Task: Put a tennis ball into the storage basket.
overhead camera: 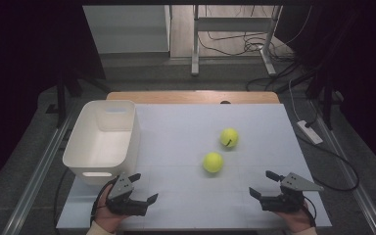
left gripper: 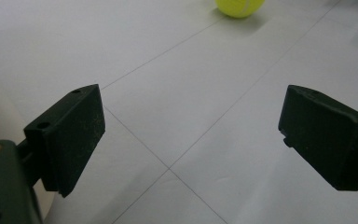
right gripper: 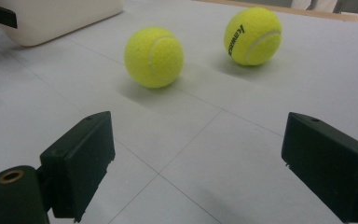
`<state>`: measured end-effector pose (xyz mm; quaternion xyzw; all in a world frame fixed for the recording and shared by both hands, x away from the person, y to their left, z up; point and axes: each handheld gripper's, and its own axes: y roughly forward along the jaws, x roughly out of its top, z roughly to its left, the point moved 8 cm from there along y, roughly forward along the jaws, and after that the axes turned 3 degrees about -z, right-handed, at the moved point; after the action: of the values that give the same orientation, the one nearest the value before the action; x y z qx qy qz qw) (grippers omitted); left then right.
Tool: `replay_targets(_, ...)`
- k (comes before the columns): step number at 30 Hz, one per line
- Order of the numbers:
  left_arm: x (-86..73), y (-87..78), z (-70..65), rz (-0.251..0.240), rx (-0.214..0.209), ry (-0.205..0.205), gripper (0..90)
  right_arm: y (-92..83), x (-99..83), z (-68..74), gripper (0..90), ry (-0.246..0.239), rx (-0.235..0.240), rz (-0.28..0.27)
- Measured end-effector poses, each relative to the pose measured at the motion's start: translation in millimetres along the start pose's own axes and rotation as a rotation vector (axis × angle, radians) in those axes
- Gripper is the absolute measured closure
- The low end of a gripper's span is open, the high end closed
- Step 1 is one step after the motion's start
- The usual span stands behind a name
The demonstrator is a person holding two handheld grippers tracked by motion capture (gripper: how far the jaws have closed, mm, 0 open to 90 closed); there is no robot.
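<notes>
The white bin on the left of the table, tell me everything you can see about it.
The white bin is a rectangular tub, plastic by its look, with rounded corners and a slot handle in each short end. It stands upright and empty on the table's left edge. Nothing touches it; the left gripper is just in front, apart from it.

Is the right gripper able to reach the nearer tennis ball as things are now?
Probably yes. The right gripper is open, and bare table lies between it and the nearer tennis ball. The other ball sits behind, apart from it.
</notes>
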<state>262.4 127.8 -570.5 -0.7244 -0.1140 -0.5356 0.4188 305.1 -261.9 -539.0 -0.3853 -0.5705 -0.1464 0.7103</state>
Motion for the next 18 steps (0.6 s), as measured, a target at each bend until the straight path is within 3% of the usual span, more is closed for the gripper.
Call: replay_targets(18,9.6,-1.0,-5.2,-0.009,0.015,0.009,8.4,0.2,-0.8,-0.9,10.0,0.005,0.005,-0.005)
